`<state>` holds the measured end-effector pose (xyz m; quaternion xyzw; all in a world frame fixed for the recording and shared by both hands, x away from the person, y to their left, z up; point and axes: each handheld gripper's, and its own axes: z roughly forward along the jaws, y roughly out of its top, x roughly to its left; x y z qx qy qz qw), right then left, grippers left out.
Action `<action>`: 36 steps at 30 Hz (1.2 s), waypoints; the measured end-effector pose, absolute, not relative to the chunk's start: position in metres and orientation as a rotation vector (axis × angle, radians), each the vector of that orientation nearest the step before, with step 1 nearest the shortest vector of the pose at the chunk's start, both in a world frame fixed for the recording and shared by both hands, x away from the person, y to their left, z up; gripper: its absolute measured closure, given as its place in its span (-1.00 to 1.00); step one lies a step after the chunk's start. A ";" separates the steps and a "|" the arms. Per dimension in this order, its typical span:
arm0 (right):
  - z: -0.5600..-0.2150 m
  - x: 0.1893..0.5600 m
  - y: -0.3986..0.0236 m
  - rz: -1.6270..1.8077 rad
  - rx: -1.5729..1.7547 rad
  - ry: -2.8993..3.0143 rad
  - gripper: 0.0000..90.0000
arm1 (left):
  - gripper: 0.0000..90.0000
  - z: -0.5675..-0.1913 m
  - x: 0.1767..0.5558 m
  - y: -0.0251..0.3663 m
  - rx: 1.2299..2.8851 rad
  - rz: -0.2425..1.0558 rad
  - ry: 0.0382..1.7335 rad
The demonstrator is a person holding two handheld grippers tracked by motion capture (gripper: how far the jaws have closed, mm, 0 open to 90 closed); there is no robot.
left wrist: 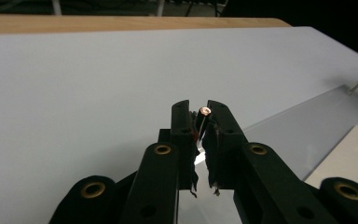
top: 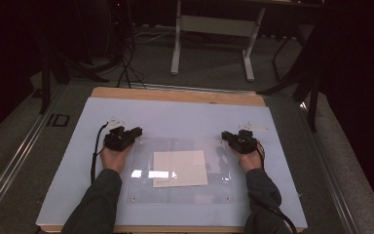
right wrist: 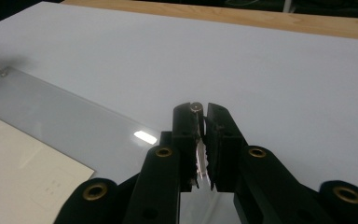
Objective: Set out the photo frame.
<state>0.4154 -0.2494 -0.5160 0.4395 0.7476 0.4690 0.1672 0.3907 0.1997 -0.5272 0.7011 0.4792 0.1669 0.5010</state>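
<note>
A glossy clear plastic sheet [top: 180, 170] covers a matt cream paper card [top: 179, 167]; the pale matt mat [top: 175, 117] tops a wooden counter [top: 175, 95].

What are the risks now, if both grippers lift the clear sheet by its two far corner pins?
1. The left gripper and right gripper each pinch only a thin pin at a far corner of the clear sheet, so a pin may slip out.
2. The two near corners still lie on the mat, so an uneven lift may bend the sheet.
3. The paper under it looks loose and may shift.
</note>
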 end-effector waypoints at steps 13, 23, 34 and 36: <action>-0.509 0.426 -0.252 1.314 1.318 2.199 0.84 | 0.83 -0.520 0.403 0.200 1.744 0.339 1.210; -0.512 0.437 -0.253 1.380 1.418 2.178 0.84 | 0.85 -0.518 0.419 0.203 1.740 0.246 1.253; -0.513 0.449 -0.250 1.391 1.540 2.132 0.87 | 0.87 -0.523 0.433 0.203 1.718 0.178 1.308; -0.513 0.451 -0.249 1.388 1.555 2.128 0.88 | 0.88 -0.523 0.435 0.203 1.717 0.170 1.318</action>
